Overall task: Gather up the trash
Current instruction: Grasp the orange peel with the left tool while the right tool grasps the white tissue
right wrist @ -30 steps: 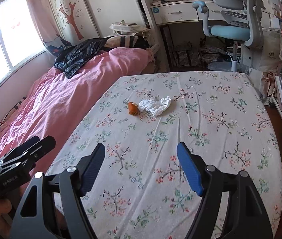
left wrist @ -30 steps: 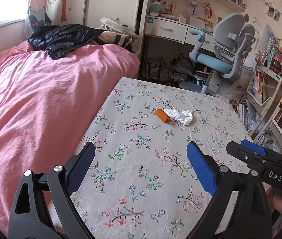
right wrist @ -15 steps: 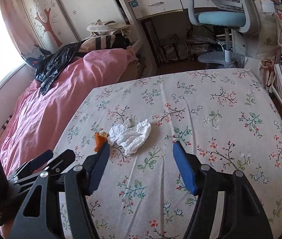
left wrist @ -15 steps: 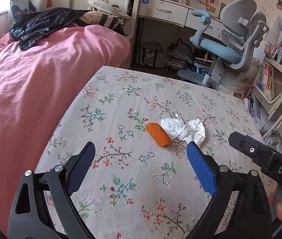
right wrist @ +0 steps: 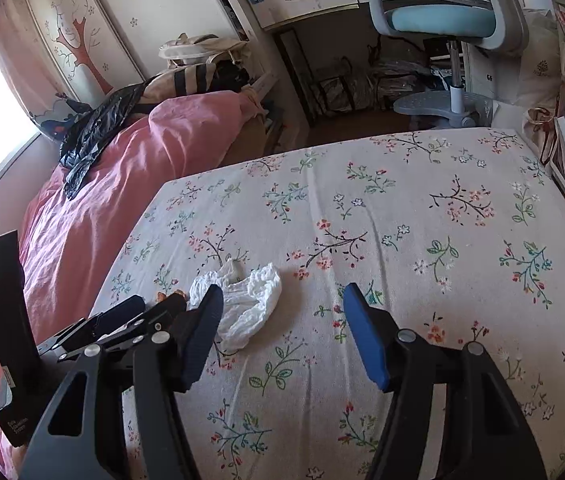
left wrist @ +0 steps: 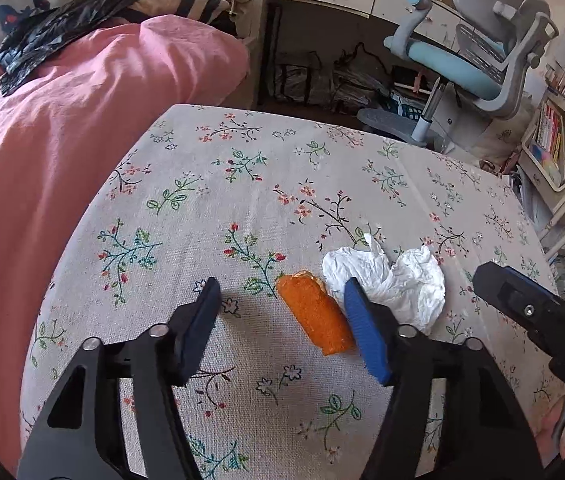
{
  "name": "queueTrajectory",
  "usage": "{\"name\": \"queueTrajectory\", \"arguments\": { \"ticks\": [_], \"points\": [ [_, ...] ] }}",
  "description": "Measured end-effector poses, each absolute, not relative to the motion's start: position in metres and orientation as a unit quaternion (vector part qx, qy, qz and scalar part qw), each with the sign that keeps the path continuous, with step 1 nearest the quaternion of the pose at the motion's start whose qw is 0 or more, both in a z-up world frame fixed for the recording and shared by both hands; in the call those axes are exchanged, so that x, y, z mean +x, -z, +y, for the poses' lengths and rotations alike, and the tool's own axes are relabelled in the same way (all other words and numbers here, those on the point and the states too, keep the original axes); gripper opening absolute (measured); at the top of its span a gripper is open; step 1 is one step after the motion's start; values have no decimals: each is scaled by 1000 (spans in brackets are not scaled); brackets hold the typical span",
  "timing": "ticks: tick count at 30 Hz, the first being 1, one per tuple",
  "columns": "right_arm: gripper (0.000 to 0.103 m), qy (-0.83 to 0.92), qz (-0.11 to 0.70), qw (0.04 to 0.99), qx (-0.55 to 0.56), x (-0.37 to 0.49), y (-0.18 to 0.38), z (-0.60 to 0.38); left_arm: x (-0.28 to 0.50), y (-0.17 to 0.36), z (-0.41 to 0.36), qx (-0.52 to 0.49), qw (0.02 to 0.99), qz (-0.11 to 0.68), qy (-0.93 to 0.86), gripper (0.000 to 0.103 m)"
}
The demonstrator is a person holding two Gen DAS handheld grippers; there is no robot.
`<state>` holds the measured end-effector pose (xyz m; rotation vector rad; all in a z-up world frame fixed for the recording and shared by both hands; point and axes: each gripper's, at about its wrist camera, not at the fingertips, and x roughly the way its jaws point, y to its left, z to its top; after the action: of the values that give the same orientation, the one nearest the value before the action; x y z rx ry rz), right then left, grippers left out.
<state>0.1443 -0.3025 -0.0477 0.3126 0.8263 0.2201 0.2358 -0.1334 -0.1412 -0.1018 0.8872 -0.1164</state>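
Left-wrist view: the left gripper (left wrist: pixel 280 320) is shown low over a floral tablecloth (left wrist: pixel 210 208), its jaws spread wide with nothing clamped. An orange peel piece (left wrist: pixel 314 314) is seen lying on the cloth between the two fingers, just beside the blue pad of the right-hand finger (left wrist: pixel 366 336); whether pad and peel touch cannot be told. A crumpled white tissue (left wrist: pixel 398 284) is found immediately to the right of the peel, touching its far end and partly hidden behind that same finger. The right gripper's black body (left wrist: pixel 538 320) is visible at the right edge.

Right-wrist view: the right gripper (right wrist: pixel 282 322) is likewise held wide open and empty above the cloth (right wrist: pixel 422 216). The tissue (right wrist: pixel 250 304) is placed just beside the left-hand finger (right wrist: pixel 198 336), which covers its near-left edge; most of the tissue lies inside the gap, toward its left side. Only a sliver of the peel (right wrist: pixel 170 293) is seen, left of the tissue and behind the left gripper's fingers (right wrist: pixel 122 316).

Surroundings: a pink bedcover (left wrist: pixel 62 120) is spread to the left, with a black plastic bag (left wrist: pixel 50 36) on its far part. A blue-grey desk chair (left wrist: pixel 478 48) is set beyond the far right corner of the table.
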Motion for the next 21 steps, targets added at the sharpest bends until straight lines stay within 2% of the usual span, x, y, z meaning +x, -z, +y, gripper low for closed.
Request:
{"name": "queueTrajectory", "arguments": {
  "ticks": [2, 3, 6, 11, 13, 14, 15, 16, 21],
  "points": [
    [61, -110, 404, 897, 144, 150, 49, -297, 237, 141, -130, -55, 897, 432, 79, 28],
    [61, -112, 408, 895, 139, 153, 51, -292, 237, 139, -126, -59, 895, 434, 83, 24],
    [61, -117, 421, 892, 116, 159, 56, -276, 236, 138, -113, -66, 889, 442, 97, 18],
    [59, -116, 435, 892, 45, 160, 66, -245, 228, 133, -91, -58, 884, 450, 109, 17],
    [43, -115, 432, 894, 18, 159, 66, -238, 223, 128, -87, -48, 887, 446, 112, 17],
    [26, -115, 431, 895, 11, 158, 65, -237, 220, 125, -85, -46, 888, 443, 113, 17],
    [17, -118, 430, 895, 5, 157, 65, -236, 218, 122, -84, -46, 890, 440, 114, 17],
    [14, -120, 428, 896, -1, 155, 64, -235, 215, 119, -83, -45, 891, 436, 115, 17],
    [14, -140, 417, 898, 9, 142, 49, -239, 203, 103, -84, -52, 901, 412, 124, 17]
  ]
}}
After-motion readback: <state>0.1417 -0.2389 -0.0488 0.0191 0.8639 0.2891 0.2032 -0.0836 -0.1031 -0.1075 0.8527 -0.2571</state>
